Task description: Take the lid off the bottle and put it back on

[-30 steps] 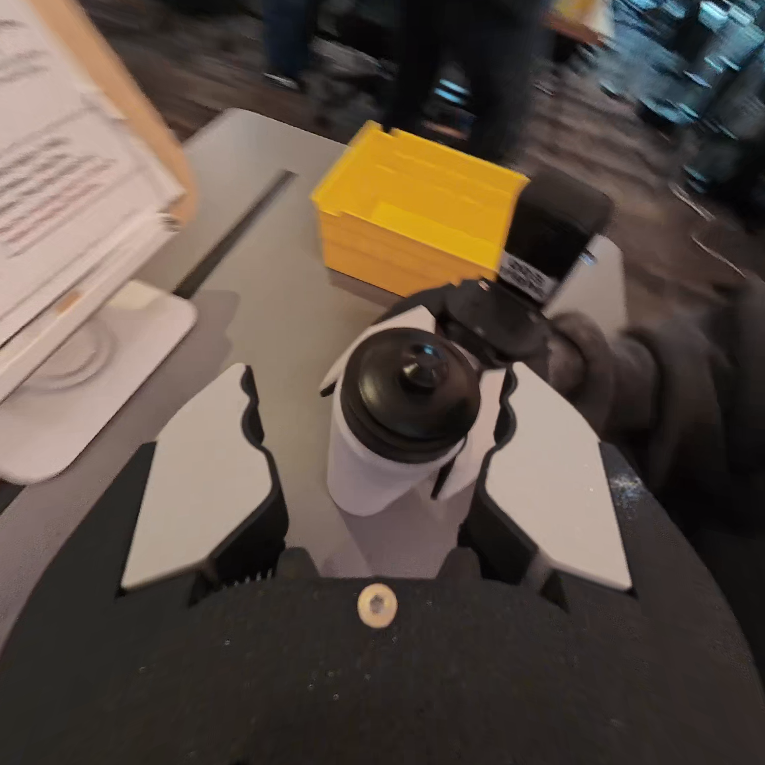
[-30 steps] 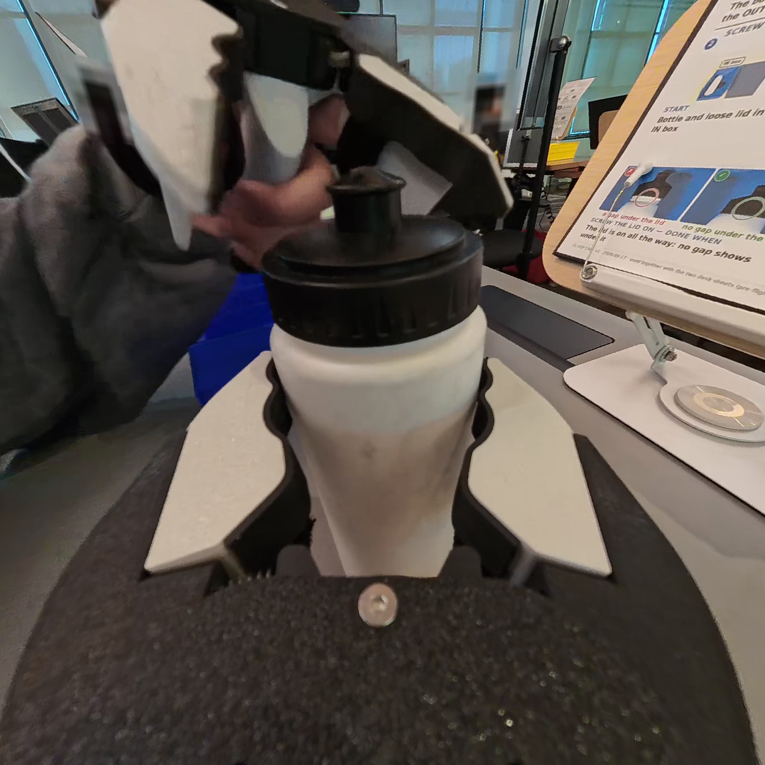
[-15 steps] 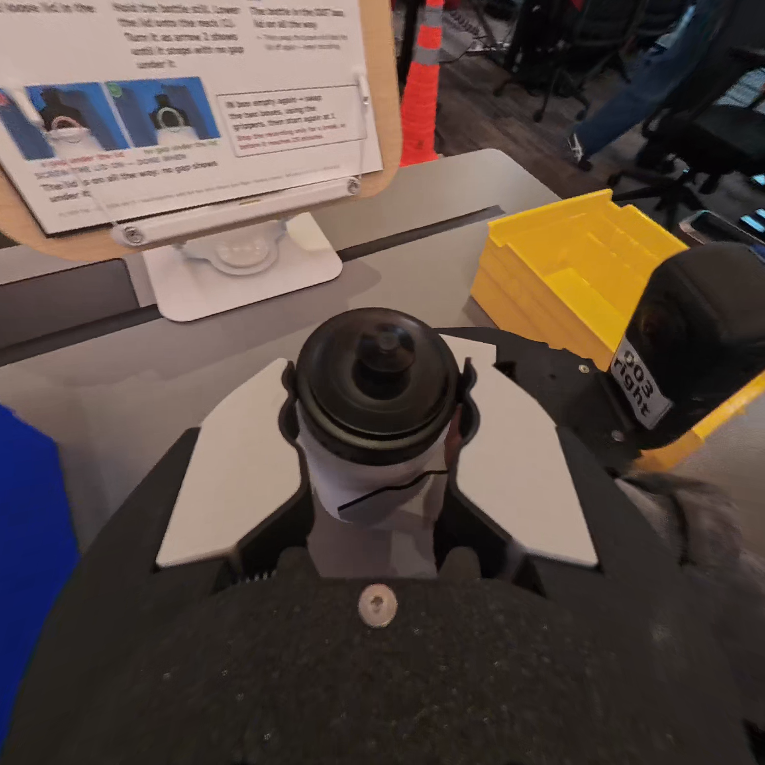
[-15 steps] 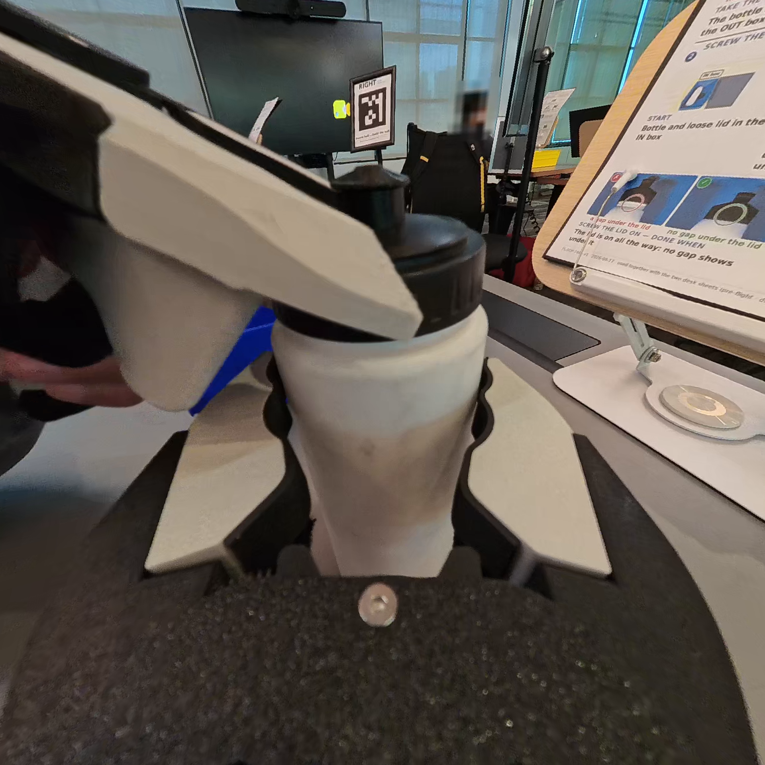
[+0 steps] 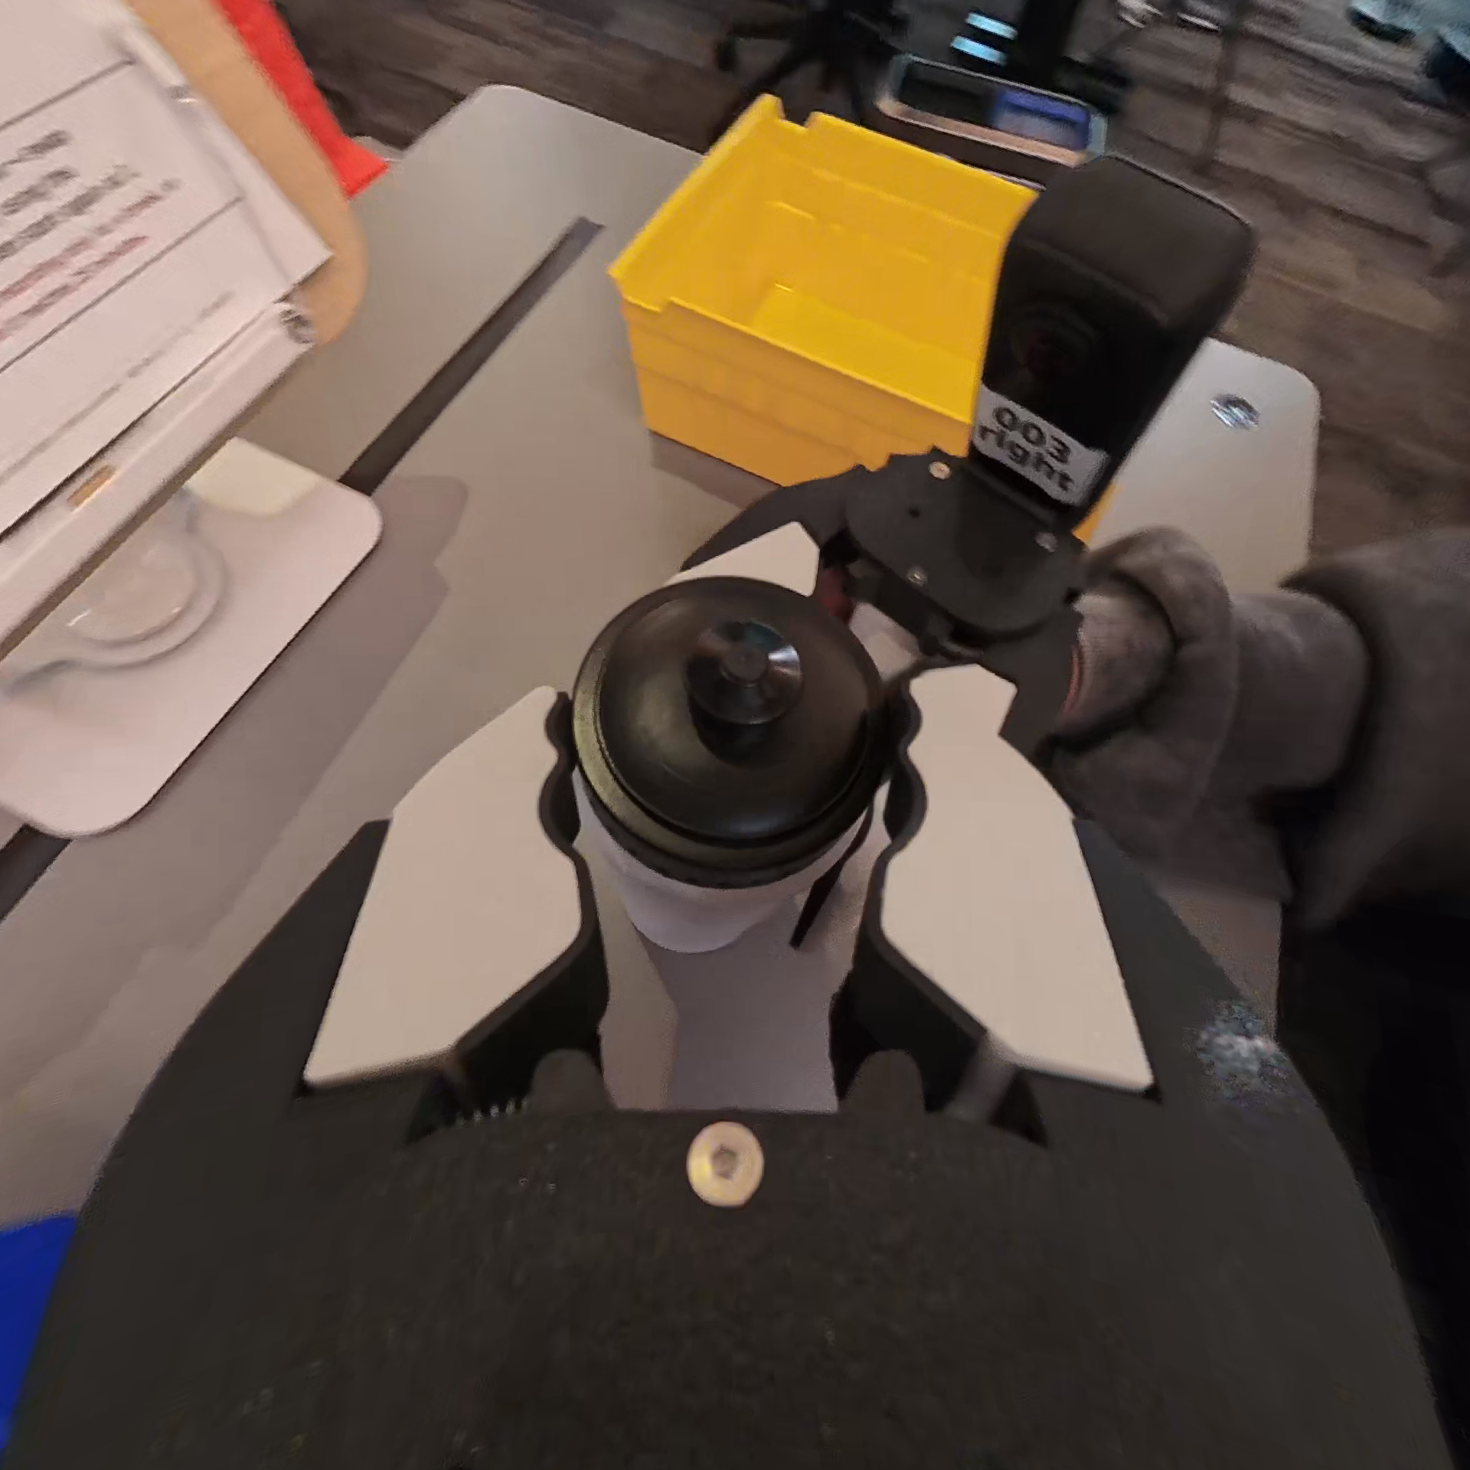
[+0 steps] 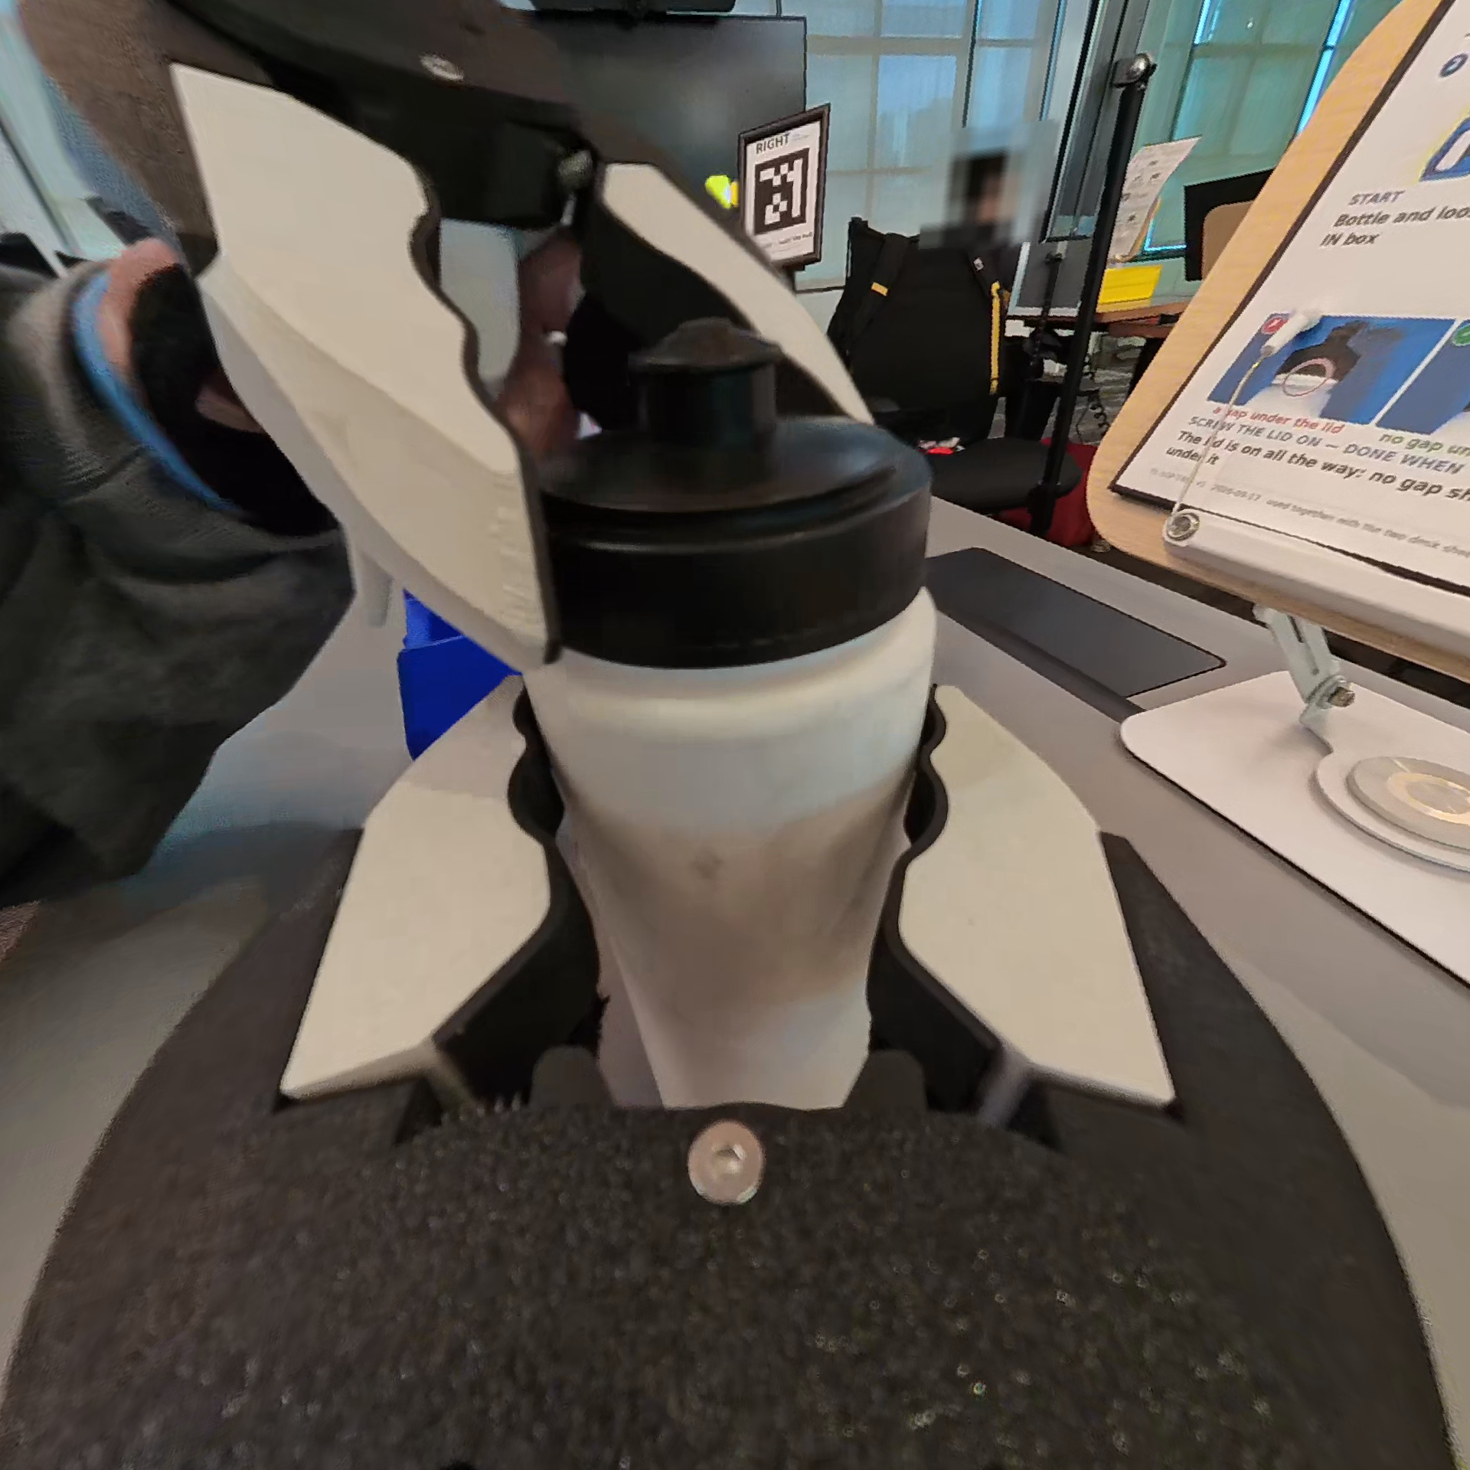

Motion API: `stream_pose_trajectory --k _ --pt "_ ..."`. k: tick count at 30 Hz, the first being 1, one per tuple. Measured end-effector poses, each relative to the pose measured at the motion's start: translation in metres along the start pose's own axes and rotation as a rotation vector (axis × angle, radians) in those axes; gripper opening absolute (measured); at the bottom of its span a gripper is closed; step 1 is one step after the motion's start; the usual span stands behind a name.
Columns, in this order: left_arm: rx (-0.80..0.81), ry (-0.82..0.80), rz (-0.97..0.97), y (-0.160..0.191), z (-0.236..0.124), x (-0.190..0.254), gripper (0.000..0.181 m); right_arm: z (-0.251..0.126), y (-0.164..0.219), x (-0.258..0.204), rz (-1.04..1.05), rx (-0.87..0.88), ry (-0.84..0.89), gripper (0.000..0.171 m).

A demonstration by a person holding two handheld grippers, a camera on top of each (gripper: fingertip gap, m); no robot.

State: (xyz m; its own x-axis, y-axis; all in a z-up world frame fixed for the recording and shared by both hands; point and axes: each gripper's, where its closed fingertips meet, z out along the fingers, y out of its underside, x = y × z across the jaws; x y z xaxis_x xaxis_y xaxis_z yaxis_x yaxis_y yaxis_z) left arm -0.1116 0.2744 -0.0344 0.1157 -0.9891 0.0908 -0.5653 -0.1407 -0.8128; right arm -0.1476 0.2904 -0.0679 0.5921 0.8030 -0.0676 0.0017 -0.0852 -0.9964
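Right claw (image 6: 728,803) clamps the white bottle (image 6: 732,835); left claw (image 5: 728,764) pinches its black lid (image 5: 728,716), where a slanted grip may slip.

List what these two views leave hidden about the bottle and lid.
- Bottle base: the right wrist view's own gripper body covers it; the lid hides it in the left wrist view.
- Lid's left rim: the left gripper's finger covers it in the right wrist view.
- Thread engagement: inside the lid.

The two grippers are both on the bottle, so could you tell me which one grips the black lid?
The left gripper: its fingers clamp the lid from above, while the right gripper holds the white bottle body.
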Motion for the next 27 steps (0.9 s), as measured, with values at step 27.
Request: stream_pose_trajectory --k 27 --pt "0.014 0.565 0.345 -0.012 -0.029 0.013 0.112 0.002 0.001 -0.019 0.005 -0.001 -0.131 0.088"
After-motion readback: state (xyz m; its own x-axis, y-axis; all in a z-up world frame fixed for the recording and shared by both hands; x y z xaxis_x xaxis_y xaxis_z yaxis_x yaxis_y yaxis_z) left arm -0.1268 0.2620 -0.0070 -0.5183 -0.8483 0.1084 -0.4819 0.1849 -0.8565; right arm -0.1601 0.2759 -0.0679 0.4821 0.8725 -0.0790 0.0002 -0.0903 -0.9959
